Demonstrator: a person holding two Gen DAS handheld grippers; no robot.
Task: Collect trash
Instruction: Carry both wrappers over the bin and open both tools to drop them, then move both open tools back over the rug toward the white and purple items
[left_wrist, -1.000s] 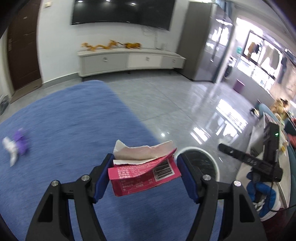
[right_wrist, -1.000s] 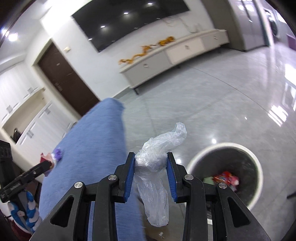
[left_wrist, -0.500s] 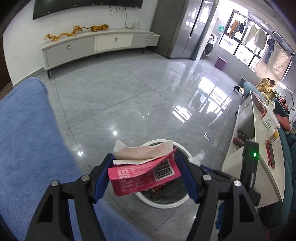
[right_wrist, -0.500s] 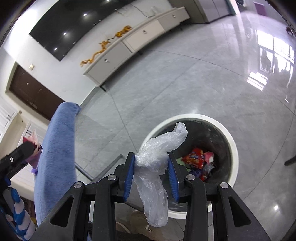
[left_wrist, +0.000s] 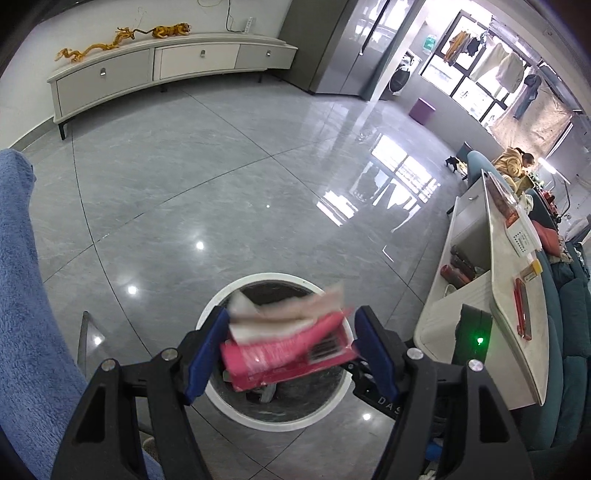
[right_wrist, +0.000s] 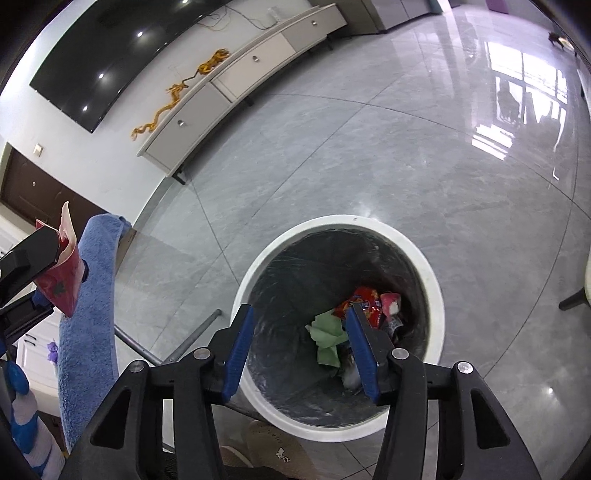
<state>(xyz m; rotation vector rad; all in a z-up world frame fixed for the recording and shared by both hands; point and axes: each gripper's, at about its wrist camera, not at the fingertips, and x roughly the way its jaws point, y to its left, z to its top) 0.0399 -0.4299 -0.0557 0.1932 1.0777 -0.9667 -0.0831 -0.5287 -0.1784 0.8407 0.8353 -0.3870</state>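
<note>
Left wrist view: the left gripper (left_wrist: 288, 349) tilts steeply down, pinching a torn pink carton (left_wrist: 284, 354) over the white-rimmed trash bin (left_wrist: 221, 400), open floor ahead. Right wrist view: the right gripper (right_wrist: 297, 347), jaws opening and empty, hangs above the bin's near rim, blue cloth (right_wrist: 92, 314) at its left.

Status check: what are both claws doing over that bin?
Right gripper empty, jaws opening. Left gripper clamps pink carton above bin. Nothing in the way.

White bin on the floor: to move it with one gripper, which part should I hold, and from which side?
Probably the rim of the bin, from above, with one of the jaws inside and one outside the wall. It stands upright and open, and its round body looks too wide to span.
</note>
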